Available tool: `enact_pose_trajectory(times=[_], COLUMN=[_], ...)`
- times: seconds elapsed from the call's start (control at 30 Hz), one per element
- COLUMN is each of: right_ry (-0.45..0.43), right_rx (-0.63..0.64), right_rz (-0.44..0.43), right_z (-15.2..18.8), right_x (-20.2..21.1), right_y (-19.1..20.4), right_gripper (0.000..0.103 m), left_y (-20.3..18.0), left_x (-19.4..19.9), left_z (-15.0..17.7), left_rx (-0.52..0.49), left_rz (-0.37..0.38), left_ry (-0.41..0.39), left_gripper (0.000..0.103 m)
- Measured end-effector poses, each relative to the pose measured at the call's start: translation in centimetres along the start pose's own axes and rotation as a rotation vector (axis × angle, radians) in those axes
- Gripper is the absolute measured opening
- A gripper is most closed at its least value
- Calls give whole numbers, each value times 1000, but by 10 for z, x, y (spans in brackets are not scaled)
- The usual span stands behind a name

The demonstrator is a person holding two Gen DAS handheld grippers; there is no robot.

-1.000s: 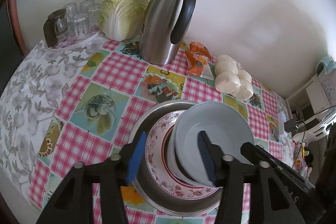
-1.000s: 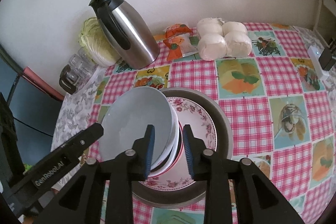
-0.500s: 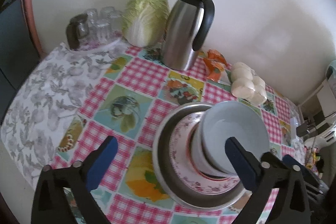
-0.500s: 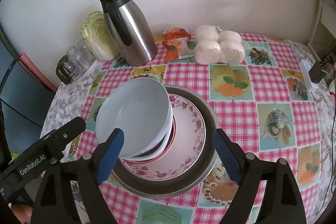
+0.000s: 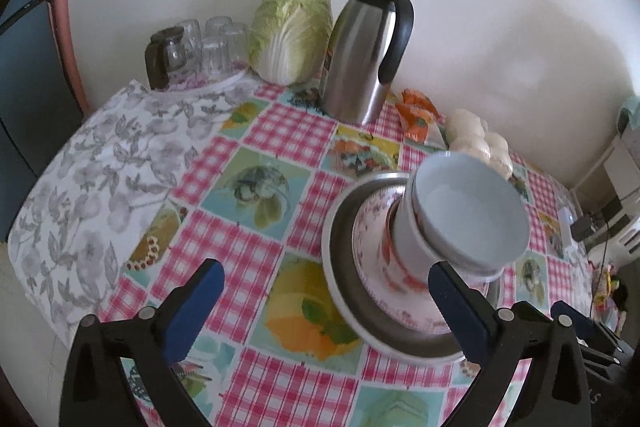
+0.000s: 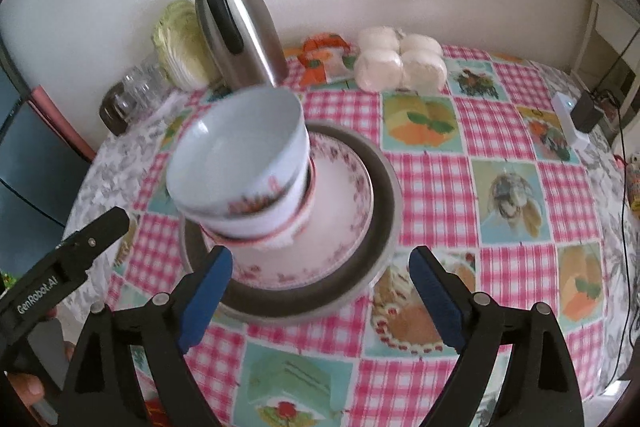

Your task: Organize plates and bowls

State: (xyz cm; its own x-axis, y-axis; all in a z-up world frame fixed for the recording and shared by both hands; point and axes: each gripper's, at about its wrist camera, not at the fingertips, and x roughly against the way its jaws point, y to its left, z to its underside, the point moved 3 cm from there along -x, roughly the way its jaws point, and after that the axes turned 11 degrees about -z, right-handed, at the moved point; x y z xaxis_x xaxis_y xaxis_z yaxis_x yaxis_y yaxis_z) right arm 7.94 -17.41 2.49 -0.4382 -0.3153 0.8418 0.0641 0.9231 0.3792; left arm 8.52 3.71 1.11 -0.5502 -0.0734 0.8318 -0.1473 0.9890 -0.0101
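Bowls (image 6: 240,167) sit nested in a leaning stack on a floral plate (image 6: 340,195), and that plate rests inside a wide metal dish (image 6: 380,187) near the middle of your tabletop (image 6: 512,187). I count at least two bowls in the stack, the top one pale blue-white inside; blur hides whether more lie beneath. Your left tool (image 5: 326,303) hangs just in front of the stack with its blue pads spread wide, the right-hand pad beside the lower bowls and nothing between the pads but cloth. Your right tool (image 6: 320,291) hangs at the near rim of the metal dish, its pads also wide apart and gripping nothing; its jaws have just been opening, as have those of the left tool, and the stack stands free of both. The tabletop wears a pink checked cloth with fruit and vegetable panels, and a grey floral cloth (image 5: 100,167) covers its far left end. Against the white wall stand one steel thermos jug (image 5: 368,47), one Chinese cabbage (image 5: 292,31), a tray of upturned glasses (image 5: 200,47), one orange packet (image 5: 416,111) and four white buns (image 6: 400,63).
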Motion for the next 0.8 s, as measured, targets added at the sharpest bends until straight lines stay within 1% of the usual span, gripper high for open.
enact_pose_trajectory(times=[0.2,0.33,0.47,0.6,0.8], right_ry=[8,4,15,16,16], right_rx=[-15,-20,-44,-66,-73], right_rz=[-13,-6,1,7,10], right_z=[22,37,50,55,55], right_x=[-3,-4,-8,-9,-10], right_y=[-7,-12,-20,-26,-27], right_gripper=[90,90,90,90,91], left_y=[2,3,1,-3,-8], left_x=[-7,-11,-14,-16,-21], left_z=[20,28,36,42,46], left_rx=[-33,-58,-96,-144,-172], left_rz=[5,8,12,-13,15], left_ry=[13,25,18,4,16], left_gripper=[103,103,103,103,103])
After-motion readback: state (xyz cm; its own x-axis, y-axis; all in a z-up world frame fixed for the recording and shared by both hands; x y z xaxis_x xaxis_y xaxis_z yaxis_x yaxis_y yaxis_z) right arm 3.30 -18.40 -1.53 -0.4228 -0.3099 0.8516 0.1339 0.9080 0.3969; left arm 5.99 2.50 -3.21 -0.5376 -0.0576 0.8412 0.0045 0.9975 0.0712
